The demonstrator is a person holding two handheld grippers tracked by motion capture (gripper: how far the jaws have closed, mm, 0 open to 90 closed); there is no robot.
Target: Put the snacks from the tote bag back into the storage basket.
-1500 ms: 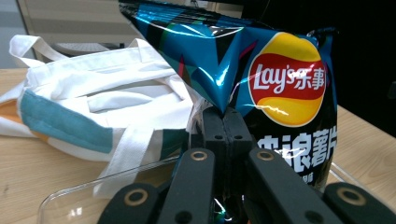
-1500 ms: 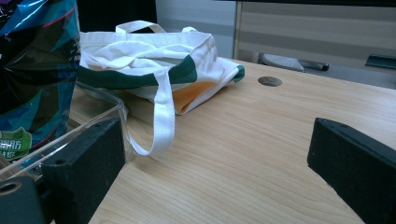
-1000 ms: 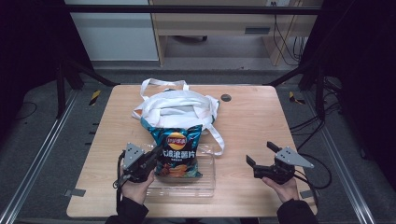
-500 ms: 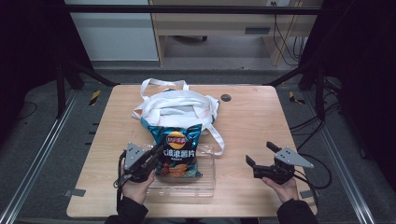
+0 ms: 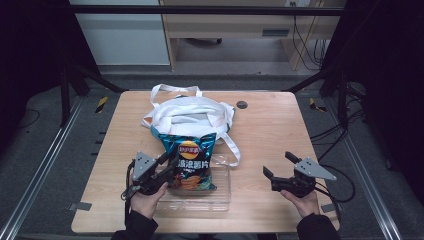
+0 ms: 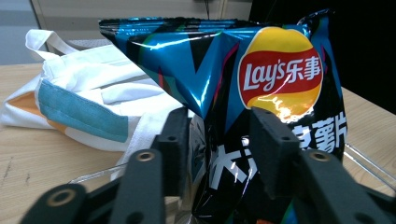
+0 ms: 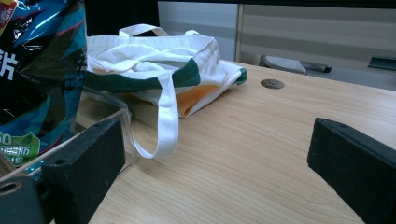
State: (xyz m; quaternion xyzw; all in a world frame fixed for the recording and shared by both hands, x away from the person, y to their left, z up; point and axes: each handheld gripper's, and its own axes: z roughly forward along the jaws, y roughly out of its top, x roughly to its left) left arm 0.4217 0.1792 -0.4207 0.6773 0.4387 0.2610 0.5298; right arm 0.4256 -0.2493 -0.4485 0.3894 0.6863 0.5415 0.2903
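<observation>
So there's a clear tray [image 5: 220,197] sitting on the counter [image 5: 280,130] near its front edge, a bit left of the middle, and the only thing in it is a blue chip bag [image 5: 190,161]. The bag leans with its bottom down in the tray and its top tipped back over the tray's far rim, resting against the tote [image 5: 190,112]. The tote is white with teal and orange bits, lying flat and slumped toward the back edge of the counter. Its mouth is loosely folded, so I can't tell if anything's inside. One strap [image 5: 231,146] trails forward off the tote and runs down along the tray's right side. The left hand-held gripper [image 5: 167,167] is right at the chip bag's left edge. Its jaws have just been opening, and in the left gripper view the bag's crinkled edge [image 6: 219,154] still sits between the two pads, but they look slackened off rather than pinching it, so I'd call it released. The bag stands by itself, propped on the tote. The right hand-held gripper [image 5: 280,167] is well off to the right near the counter's front right corner, jaws spread wide over bare wood with nothing between them. In the right gripper view you can see the tray's corner [image 7: 122,109] and the strap loop [image 7: 166,121] just beyond its left jaw. There's also a small dark round disc [image 5: 242,104] on the counter just past the tote, near the back edge.
</observation>
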